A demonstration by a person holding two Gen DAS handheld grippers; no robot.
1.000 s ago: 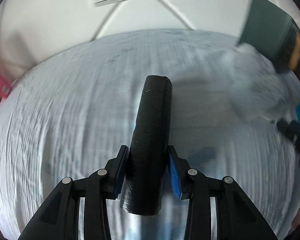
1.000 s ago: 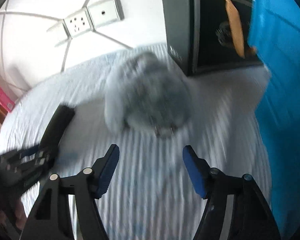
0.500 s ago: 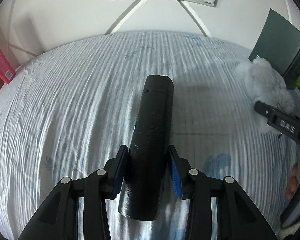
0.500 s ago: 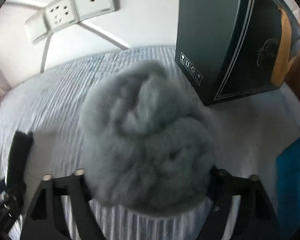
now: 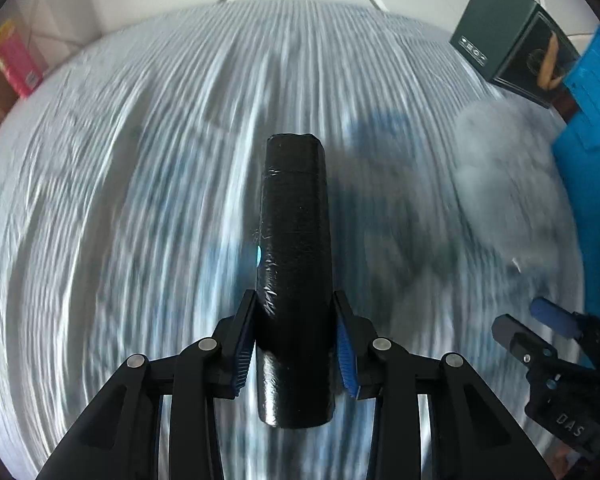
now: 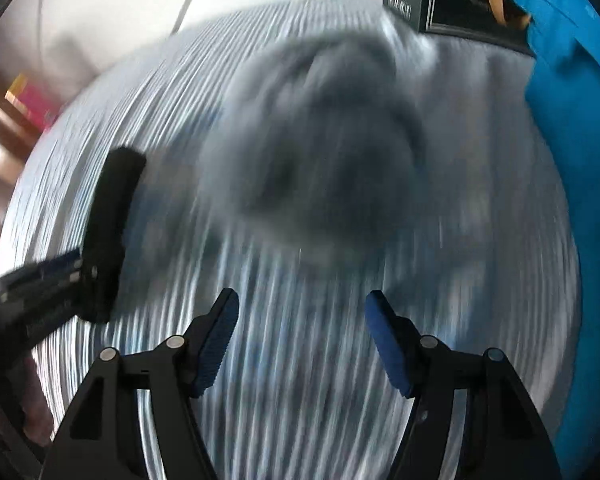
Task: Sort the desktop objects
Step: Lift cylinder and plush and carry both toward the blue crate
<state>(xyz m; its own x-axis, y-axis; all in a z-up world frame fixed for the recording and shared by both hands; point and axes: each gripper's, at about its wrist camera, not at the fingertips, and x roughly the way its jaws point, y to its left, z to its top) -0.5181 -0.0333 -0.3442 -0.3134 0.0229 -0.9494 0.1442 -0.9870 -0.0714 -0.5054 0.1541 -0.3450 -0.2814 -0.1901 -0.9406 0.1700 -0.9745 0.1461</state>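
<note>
My left gripper (image 5: pixel 296 344) squeezes the black roll (image 5: pixel 294 264) to carry it, while my right gripper (image 6: pixel 300 340) is wide apart near the fluffy gray ball (image 6: pixel 320 140).

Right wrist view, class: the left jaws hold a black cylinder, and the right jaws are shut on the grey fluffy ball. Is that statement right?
Not quite. The left gripper does clamp the black cylinder, but the right gripper is open with nothing between its jaws. The grey fluffy ball lies ahead of it on the striped cloth, as the right wrist view shows.
</note>
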